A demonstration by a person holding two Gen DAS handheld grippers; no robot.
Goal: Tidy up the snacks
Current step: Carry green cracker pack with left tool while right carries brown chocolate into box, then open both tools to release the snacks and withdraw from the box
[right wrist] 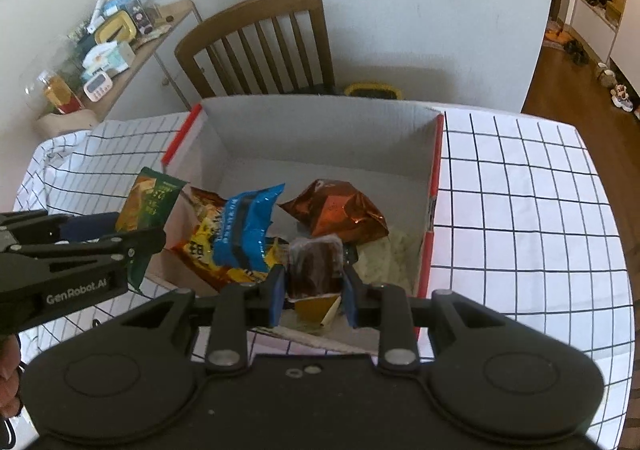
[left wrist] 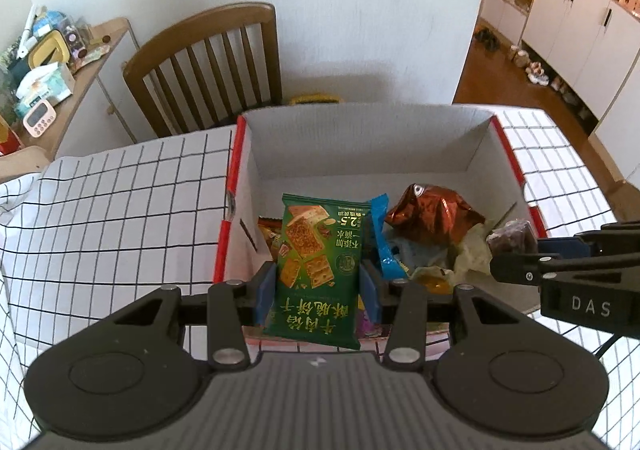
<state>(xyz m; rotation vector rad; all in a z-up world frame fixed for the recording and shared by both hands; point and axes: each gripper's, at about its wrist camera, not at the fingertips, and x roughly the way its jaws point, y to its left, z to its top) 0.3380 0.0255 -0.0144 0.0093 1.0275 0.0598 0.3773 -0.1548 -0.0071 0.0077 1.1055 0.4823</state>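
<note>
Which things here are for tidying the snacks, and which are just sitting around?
For the job:
- green cracker packet, held in the left tool
- dark brown snack, held in the right tool
- cardboard box
- blue packet and copper foil bag in the box

Just lying about:
- wooden chair
- checked tablecloth
- pink timer on the side cabinet

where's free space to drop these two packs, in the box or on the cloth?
Free: the box floor along the far wall, behind the brown foil bag, and the checked tablecloth right of the box. Crowded: the near half, with the blue packet and other snacks piled up, where both hand-held grippers hang.
</note>
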